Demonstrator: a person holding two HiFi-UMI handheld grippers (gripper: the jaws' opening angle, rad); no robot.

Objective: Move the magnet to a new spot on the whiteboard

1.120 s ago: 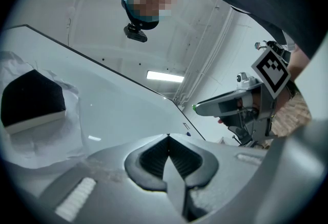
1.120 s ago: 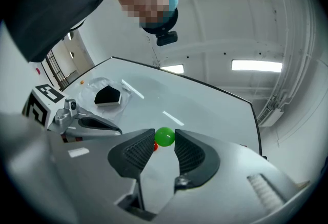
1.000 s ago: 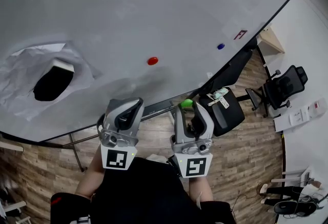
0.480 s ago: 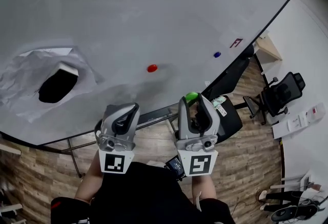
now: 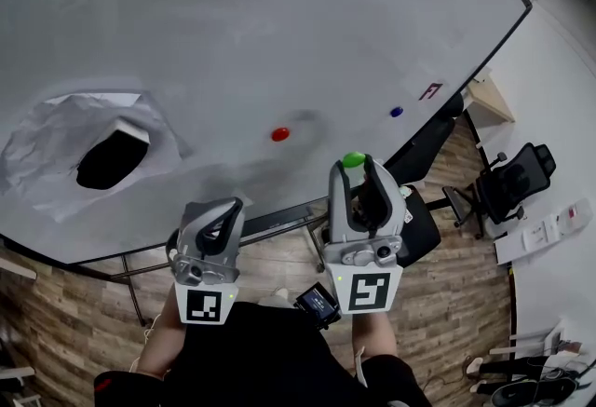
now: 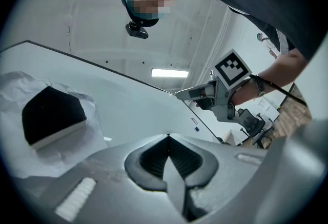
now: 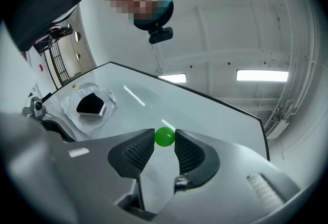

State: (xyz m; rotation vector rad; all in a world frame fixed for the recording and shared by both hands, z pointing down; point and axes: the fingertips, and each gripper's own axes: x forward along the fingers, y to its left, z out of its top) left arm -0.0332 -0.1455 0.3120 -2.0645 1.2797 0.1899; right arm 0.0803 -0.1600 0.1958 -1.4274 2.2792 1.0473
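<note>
A black felt eraser (image 5: 112,156) on crumpled white paper (image 5: 42,144) is seen at the left, and only the left gripper view shows the left gripper's (image 6: 167,140) jaws pressed together on nothing. On the white whiteboard (image 5: 233,23) a red round magnet (image 5: 279,133) is stuck. The small glossy green round magnet (image 7: 164,136) is pinched between the jaw tips of the right gripper (image 7: 164,139) near the board's lower edge; contact with the board cannot be made out.

Right tongs (image 5: 355,167) have lifted the green magnet (image 5: 353,159) to the whiteboard (image 5: 242,33) edge.
</note>
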